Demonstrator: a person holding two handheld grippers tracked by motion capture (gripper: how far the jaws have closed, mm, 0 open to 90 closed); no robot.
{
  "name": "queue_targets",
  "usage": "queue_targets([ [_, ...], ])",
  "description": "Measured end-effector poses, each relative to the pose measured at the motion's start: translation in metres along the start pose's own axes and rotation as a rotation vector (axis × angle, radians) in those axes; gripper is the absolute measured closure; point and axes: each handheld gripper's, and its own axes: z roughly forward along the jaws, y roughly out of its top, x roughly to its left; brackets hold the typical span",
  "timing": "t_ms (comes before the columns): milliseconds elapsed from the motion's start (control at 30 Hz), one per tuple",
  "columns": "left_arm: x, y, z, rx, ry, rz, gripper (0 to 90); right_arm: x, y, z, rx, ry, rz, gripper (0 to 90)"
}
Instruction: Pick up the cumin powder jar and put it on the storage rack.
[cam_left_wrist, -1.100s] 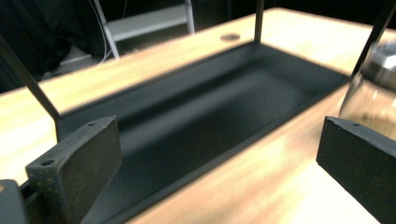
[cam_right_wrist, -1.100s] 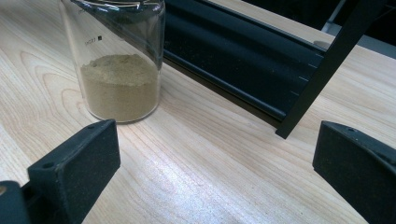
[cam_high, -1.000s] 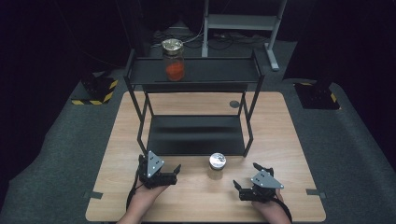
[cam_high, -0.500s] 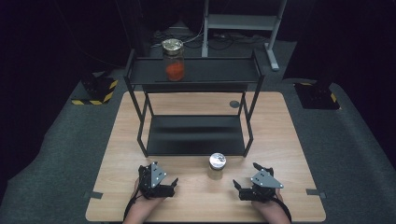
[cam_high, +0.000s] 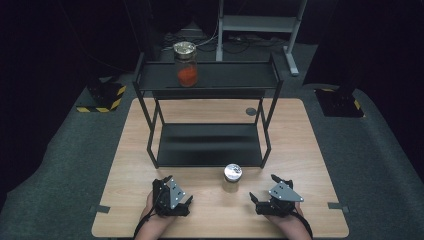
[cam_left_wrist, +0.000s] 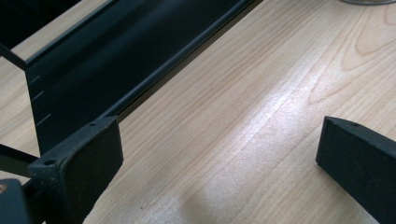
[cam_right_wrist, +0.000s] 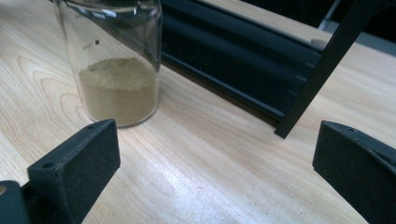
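Jar of tan powder (cam_right_wrist: 116, 65): upright on surface (cam_high: 320, 165), ahead of right gripper (cam_high: 276, 200); left gripper (cam_high: 172, 197) alongside; both grippers' fingers wide apart, holding nothing, ready for pickup

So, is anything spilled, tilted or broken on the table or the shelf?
Nothing stands out. The jar of tan powder stands upright on the table, the jar of red powder upright on the top shelf; no spill shows.
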Motion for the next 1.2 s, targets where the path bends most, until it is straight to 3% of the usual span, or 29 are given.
queue_targets([
  [200, 0.004, -0.001, 0.000, -0.001, -0.008, -0.037, 0.9, 0.003, 0.005, -0.007, -0.038, 0.000, -0.014, 0.0],
  [500, 0.006, 0.002, 0.002, 0.015, -0.022, -0.029, 0.9, 0.010, 0.017, -0.012, -0.082, 0.024, -0.015, 0.0],
  [933, 0.011, -0.001, 0.001, 0.000, -0.039, -0.050, 0.9, 0.025, 0.035, 0.003, -0.099, 0.084, -0.070, 0.0],
  [1200, 0.011, -0.002, 0.000, -0.007, -0.042, -0.045, 0.9, 0.032, 0.037, 0.015, -0.128, 0.124, -0.043, 0.0],
])
